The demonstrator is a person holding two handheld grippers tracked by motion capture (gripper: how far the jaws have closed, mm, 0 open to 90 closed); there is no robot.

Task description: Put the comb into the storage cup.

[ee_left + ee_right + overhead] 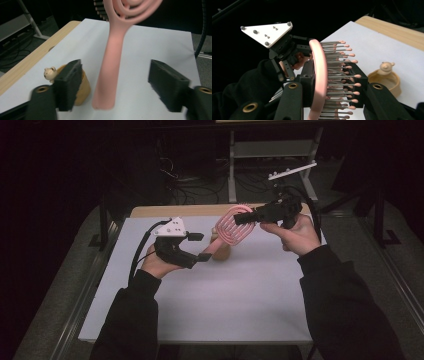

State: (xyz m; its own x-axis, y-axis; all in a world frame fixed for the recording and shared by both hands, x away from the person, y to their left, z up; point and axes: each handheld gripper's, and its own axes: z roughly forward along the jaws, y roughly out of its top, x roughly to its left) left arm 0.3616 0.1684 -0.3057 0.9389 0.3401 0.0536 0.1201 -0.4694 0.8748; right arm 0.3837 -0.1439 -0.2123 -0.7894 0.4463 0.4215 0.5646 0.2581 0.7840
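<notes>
Spanning the white table [210, 310], a pink brush [231, 229] hangs above the cup [223, 251]; the right hand-held gripper [242, 217] clamps its head, so the left hand-held gripper [115, 85] stands wide around the handle, apparently handing over.

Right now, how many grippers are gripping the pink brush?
1. The right gripper is shut on the pink brush at its head. The left gripper has just been opening; the handle stands between its pads without touching them.
</notes>
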